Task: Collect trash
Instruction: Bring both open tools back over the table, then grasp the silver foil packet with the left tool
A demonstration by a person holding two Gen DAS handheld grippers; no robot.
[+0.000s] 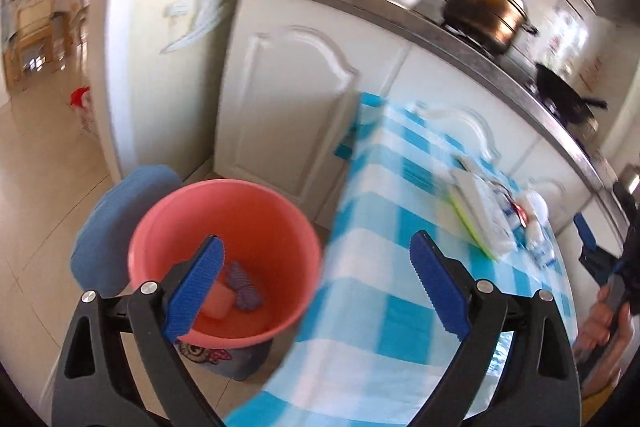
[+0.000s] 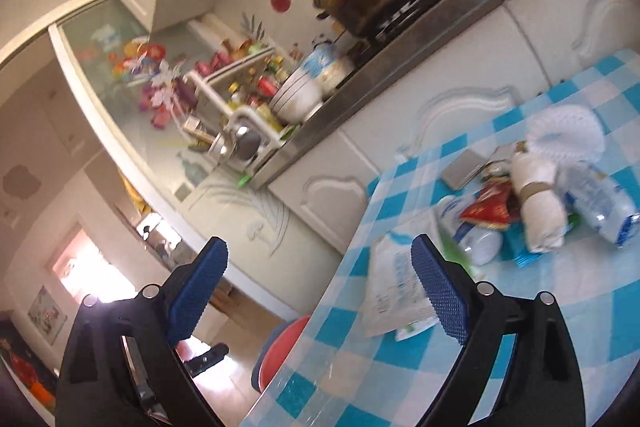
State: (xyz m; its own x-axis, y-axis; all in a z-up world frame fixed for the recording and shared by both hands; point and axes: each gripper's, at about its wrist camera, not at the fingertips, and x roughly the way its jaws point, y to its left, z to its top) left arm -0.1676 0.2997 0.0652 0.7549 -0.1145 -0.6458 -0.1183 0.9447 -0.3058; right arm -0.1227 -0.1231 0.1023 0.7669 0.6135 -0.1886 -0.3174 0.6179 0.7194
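Note:
A pink bucket (image 1: 224,255) stands on a blue stool (image 1: 120,223) left of the checked table (image 1: 380,287). It holds a purple wrapper (image 1: 242,287) and a pink item. My left gripper (image 1: 316,287) is open and empty, above the bucket's right rim. A pile of trash (image 1: 492,223) lies on the table's far side. My right gripper (image 2: 320,291) is open and empty over the table's left edge. Near it lie a white bag (image 2: 394,291), a red wrapper (image 2: 490,207), a paper roll (image 2: 540,211) and plastic bottles (image 2: 604,203).
White cabinets (image 1: 288,99) and a steel counter with a large pot (image 1: 484,7) and a black wok (image 1: 564,91) run behind the table. A dish rack (image 2: 248,99) crowds the counter's left end. The bucket's rim (image 2: 288,343) shows below the table edge.

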